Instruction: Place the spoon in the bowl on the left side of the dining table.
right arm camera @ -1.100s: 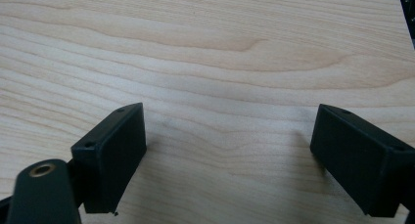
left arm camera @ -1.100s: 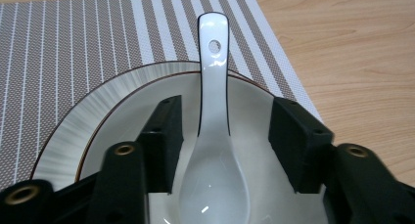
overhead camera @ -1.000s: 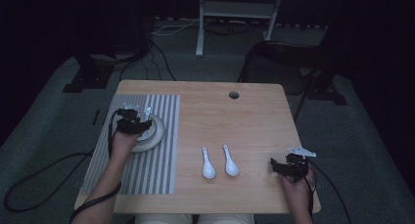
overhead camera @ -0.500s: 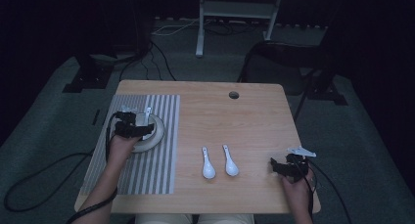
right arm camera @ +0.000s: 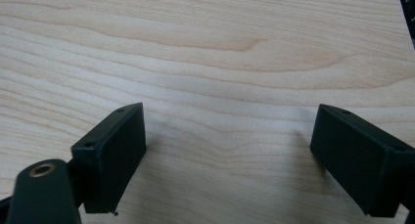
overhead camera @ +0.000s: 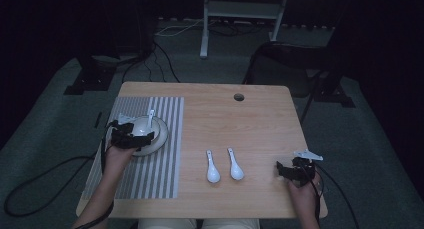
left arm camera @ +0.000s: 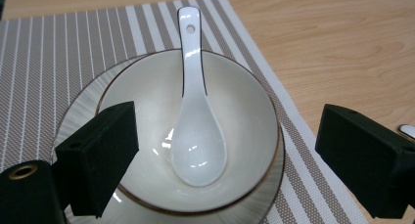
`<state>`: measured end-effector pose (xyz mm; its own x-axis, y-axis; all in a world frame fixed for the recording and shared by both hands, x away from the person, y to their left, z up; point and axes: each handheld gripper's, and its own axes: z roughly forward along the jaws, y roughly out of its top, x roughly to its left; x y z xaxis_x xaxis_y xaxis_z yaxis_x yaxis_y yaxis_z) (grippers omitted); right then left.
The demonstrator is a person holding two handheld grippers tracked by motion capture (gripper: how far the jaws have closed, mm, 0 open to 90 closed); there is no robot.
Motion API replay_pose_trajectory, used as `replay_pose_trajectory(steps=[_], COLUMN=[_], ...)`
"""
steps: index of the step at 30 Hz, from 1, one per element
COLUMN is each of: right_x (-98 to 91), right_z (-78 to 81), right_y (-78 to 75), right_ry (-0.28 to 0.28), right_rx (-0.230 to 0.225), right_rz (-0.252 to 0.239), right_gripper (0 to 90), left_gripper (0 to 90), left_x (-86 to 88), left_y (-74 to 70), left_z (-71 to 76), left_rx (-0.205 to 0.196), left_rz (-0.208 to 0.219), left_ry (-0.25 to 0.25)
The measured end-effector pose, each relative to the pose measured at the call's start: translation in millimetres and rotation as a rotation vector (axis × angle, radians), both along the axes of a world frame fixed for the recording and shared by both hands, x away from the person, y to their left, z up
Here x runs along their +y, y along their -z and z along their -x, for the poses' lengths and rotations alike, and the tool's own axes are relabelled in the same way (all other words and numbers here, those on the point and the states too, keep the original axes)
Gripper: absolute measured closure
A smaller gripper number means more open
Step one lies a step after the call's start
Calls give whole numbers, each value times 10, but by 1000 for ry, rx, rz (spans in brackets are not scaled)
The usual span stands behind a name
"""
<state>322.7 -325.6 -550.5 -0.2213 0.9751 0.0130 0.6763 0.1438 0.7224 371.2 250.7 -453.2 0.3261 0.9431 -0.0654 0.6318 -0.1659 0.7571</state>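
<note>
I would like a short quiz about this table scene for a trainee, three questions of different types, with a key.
1. True or false: the left gripper is shut on the spoon in the bowl.
2. How many spoons lie on the bare table, outside the bowl?
3. What is under the bowl? A) a saucer on a striped mat B) bare wood C) a tray

Key:
1. False; its jaws are open, apart from the spoon.
2. Two.
3. A
</note>
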Motion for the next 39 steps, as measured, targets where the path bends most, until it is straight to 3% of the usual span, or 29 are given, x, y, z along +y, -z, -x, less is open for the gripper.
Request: replay_pose_trajectory(steps=[5,17,20,33,39], right_x=[0,0,0,0,2], right_z=[0,0,0,0,0], right_y=[0,0,0,0,-1], right_ry=[0,0,0,0,1], right_rx=[0,0,0,0,1], right_rz=[0,0,0,0,-2], right_gripper=[127,127,127,127,127], left_gripper=[90,89,89,90,90], left_x=[27,115,123,126,230], left_y=[45,198,220,266,330], left_z=[108,292,346,580,701], left_rx=[-6,7,-1,-42,-47], left_rz=[-53,-25,-6,-19,-8], left_ry=[21,17,16,55,52])
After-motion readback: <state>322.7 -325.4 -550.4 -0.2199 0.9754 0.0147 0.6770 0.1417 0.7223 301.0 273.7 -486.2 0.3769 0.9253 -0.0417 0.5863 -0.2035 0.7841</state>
